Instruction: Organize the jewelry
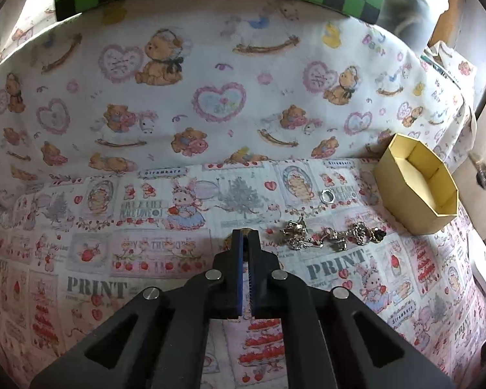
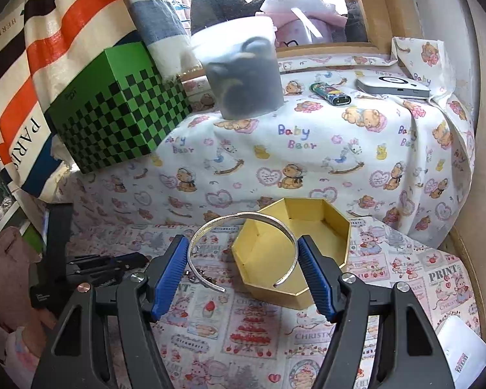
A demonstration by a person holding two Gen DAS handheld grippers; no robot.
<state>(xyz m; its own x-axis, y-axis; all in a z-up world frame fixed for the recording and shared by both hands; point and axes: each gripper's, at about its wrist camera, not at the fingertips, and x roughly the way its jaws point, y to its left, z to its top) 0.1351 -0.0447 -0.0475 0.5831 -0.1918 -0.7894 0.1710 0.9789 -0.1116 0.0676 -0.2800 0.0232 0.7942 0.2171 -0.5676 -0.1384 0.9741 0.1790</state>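
Note:
In the right wrist view my right gripper (image 2: 243,249) holds a silver cuff bangle (image 2: 243,217) between its blue pads, in the air just left of and over the yellow octagonal box (image 2: 337,243). In the left wrist view my left gripper (image 1: 245,235) is shut, with a small gold piece (image 1: 243,230) at its tips, low over the printed cloth. Right of it lie a heap of gold and silver charms and chain (image 1: 330,236) and a silver ring (image 1: 328,196). The yellow box (image 1: 414,184) stands empty at the right.
A green checkered box (image 2: 113,110) stands at the back left on a raised ledge under teddy-bear cloth (image 2: 307,162). A translucent tub (image 2: 243,68), a lighter (image 2: 330,92) and a white device (image 2: 392,86) sit on the ledge. A striped bag (image 2: 32,48) hangs at left.

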